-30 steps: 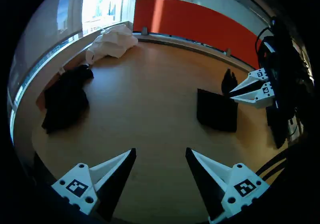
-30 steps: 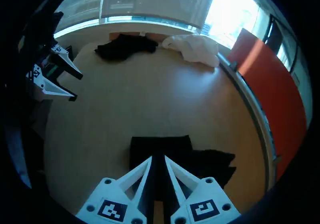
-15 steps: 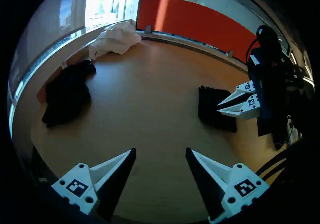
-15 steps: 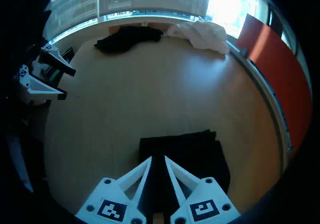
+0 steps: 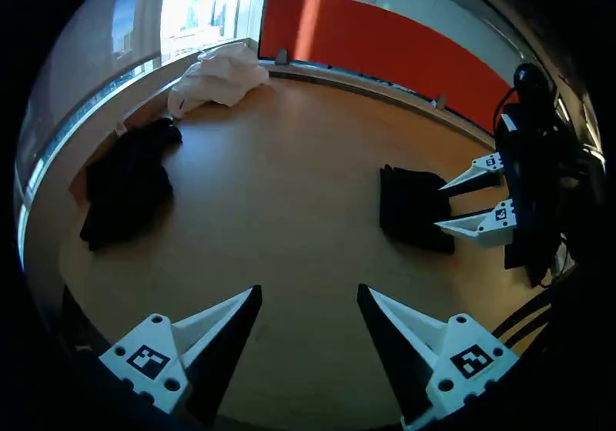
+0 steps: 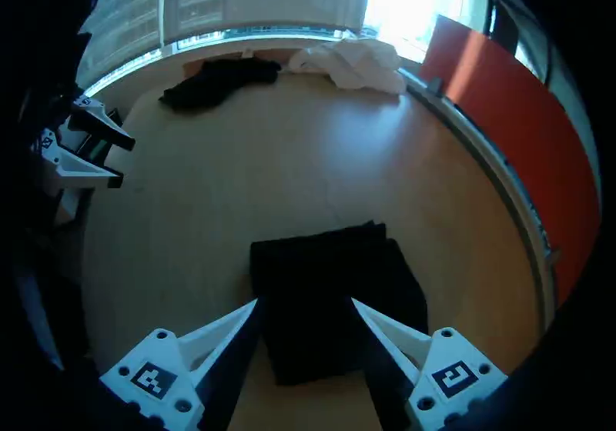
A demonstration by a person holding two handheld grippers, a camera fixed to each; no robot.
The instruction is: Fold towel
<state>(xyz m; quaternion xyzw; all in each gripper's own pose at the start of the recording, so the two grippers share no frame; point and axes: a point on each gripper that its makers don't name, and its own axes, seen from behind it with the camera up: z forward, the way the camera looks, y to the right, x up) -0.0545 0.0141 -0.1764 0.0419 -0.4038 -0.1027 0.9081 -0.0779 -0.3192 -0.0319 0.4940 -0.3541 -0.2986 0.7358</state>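
A black towel (image 6: 323,277) lies folded into a small rectangle on the wooden table (image 6: 254,169). My right gripper (image 6: 306,302) hovers over its near edge, open, one finger to each side and nothing held. The left gripper view has the same towel (image 5: 412,204) at the right, with the right gripper (image 5: 439,208) open just beside it and a dark-clad person behind. My left gripper (image 5: 308,289) is open over bare wood, well away from the towel. It also appears far left in the right gripper view (image 6: 125,164).
A crumpled black cloth (image 5: 127,181) and a white cloth pile (image 5: 219,73) lie along the window side of the table. A red panel (image 5: 385,42) runs behind the far edge. Bare wood spreads across the middle of the table (image 5: 285,169).
My right gripper went from shut on the black towel to open, leaving the towel folded flat. The left gripper stayed open and almost still.
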